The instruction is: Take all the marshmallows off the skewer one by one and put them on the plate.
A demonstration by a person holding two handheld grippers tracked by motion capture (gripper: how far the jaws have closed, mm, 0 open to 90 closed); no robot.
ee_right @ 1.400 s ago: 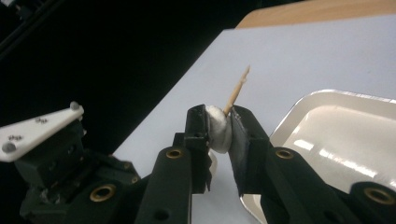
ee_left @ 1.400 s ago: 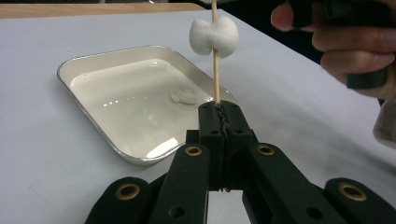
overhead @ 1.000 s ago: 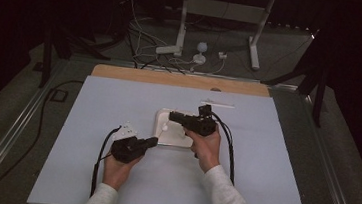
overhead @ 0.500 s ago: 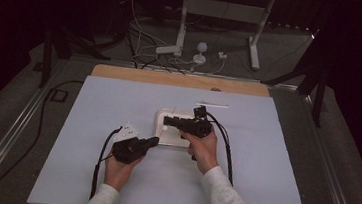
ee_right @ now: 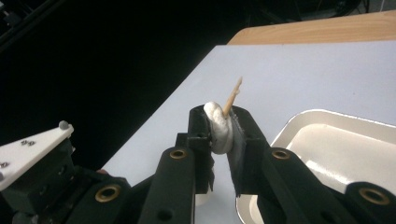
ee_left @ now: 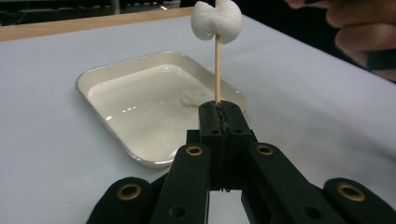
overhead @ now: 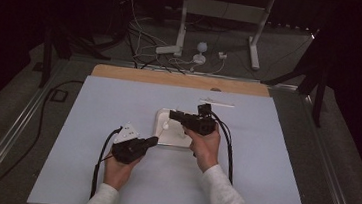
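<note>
The left gripper (ee_left: 219,112) clamps a wooden skewer (ee_left: 216,70) upright (beside the tray (ee_left: 93,79)), while the right gripper (ee_right: 219,126) squeezes its marshmallow (ee_right: 218,128).

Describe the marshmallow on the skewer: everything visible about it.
The marshmallow is white, soft-looking and matt, pinched at the waist so it bulges on both sides. A thin wooden skewer runs up through it; its tip pokes out beyond, as the right gripper view shows. The left gripper clamps the skewer's lower end and holds it upright. The right gripper squeezes the marshmallow between its jaws. It sits in the air over the near edge of the white tray, apart from the tray.
</note>
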